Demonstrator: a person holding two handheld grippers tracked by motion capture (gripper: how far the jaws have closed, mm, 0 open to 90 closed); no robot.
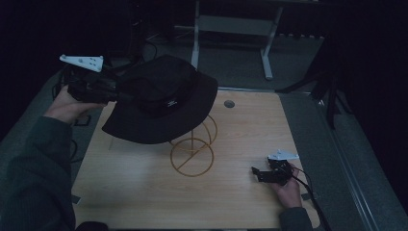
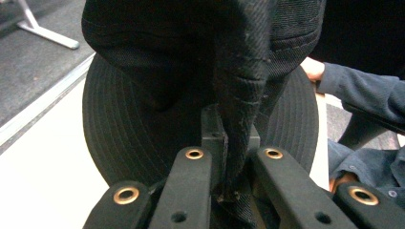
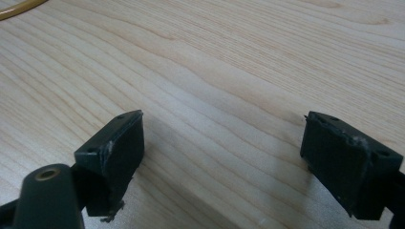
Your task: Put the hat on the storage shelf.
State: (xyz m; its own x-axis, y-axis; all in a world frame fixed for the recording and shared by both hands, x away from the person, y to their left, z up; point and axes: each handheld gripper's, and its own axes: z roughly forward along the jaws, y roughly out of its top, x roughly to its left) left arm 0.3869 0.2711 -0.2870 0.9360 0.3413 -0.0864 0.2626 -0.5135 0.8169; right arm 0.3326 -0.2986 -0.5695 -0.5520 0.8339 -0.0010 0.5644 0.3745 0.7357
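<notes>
over the left side of the table (image 1: 144, 192), the left gripper (image 1: 122, 94) holds a black hat (image 1: 163, 98) up in the air, its jaws clamped tight on a fold of the hat's cloth (image 2: 234, 124). the hat hangs above a wire stand (image 1: 192, 154) that sits on the table, and its brim covers the stand's top. near the right front edge, the right gripper (image 1: 257, 174) rests low by the wood with its jaws wide apart and nothing between them (image 3: 219, 157).
</notes>
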